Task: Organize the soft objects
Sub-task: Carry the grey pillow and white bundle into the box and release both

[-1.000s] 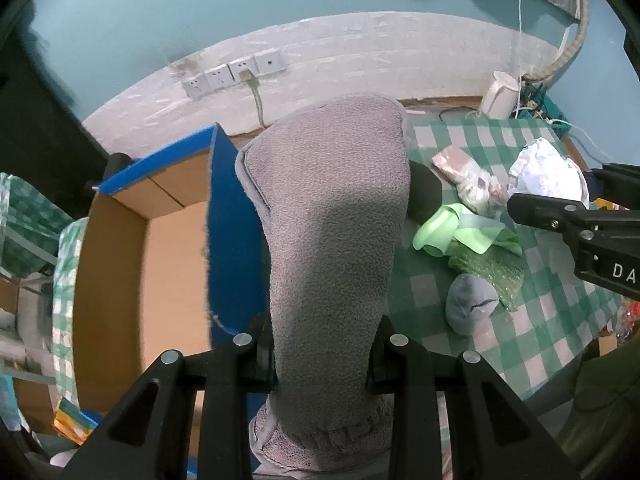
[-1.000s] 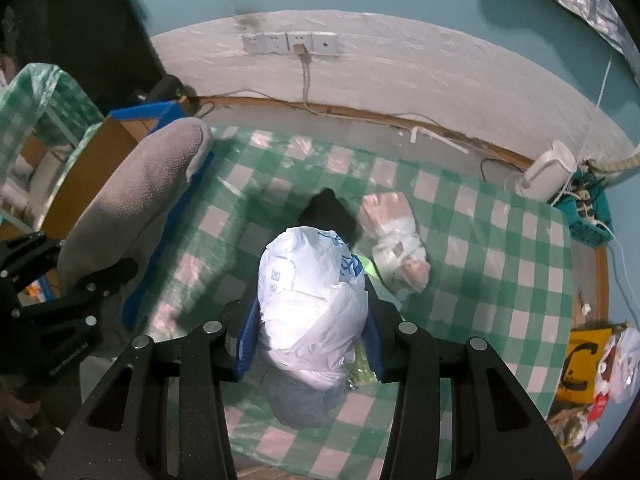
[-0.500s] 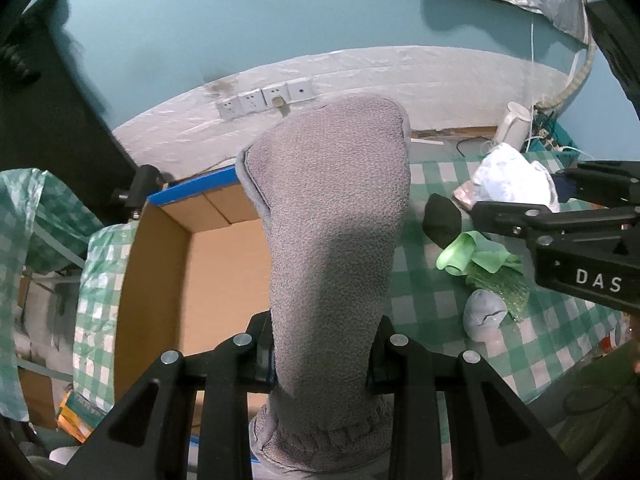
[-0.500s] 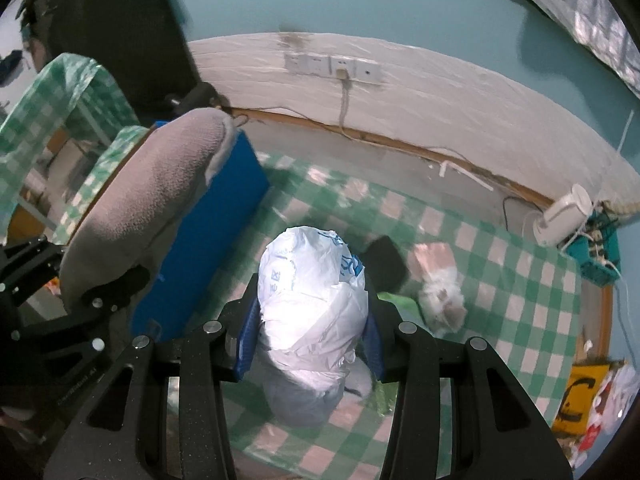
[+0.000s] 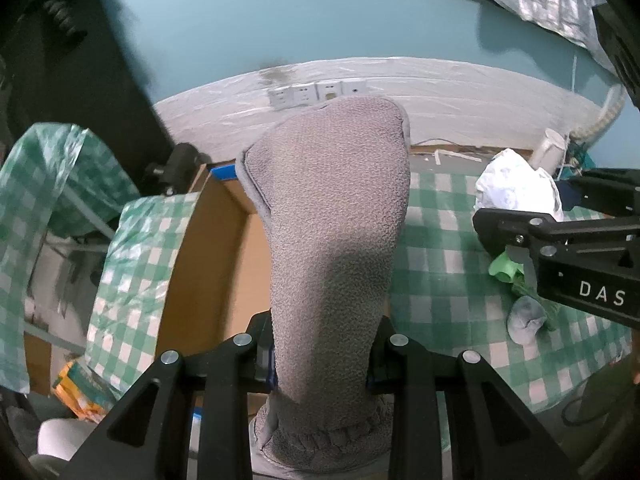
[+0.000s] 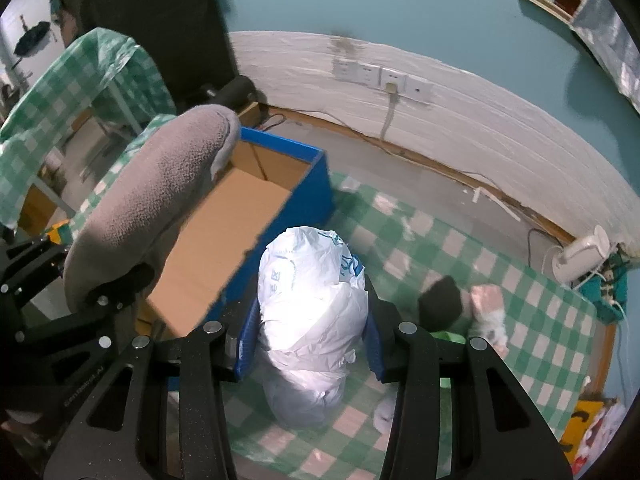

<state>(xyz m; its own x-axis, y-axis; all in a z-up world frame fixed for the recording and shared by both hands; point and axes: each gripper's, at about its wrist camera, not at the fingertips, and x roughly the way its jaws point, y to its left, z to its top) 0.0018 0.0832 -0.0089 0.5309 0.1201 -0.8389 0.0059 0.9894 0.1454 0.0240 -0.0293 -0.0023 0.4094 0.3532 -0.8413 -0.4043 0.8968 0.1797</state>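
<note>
We see an open cardboard box [image 6: 224, 236] with blue outer walls standing at the left of the table, its brown inside bare as far as we can tell. Its right blue wall [image 6: 316, 184] meets the green-and-white checked tablecloth [image 6: 532, 320], and its far corner lies near the white-covered lower wall with the sockets [image 6: 384, 76]. The cloth between the box and the far skirting is open. At the right on the cloth lie a black soft lump [image 6: 440, 300], a pink-and-white packet [image 6: 486, 300], a green plastic strip [image 5: 506, 270] and a small grey-blue bundle [image 5: 526, 318], close together. A white kettle [image 6: 580, 256] stands at the far right edge.

Our left gripper [image 5: 320, 354] tilts steeply down, its jaws pinching the cuff end of a grey fleece slipper [image 5: 332, 232] that stands up from the fingers. In the right wrist view the slipper hangs over the near left side of the box.

Our right gripper [image 6: 310, 340] tilts down likewise, jaws clamped on a crumpled white plastic bag [image 6: 312, 308] between blue pads. It hangs over the cloth, just right of the box's blue wall, beside the left gripper.
</note>
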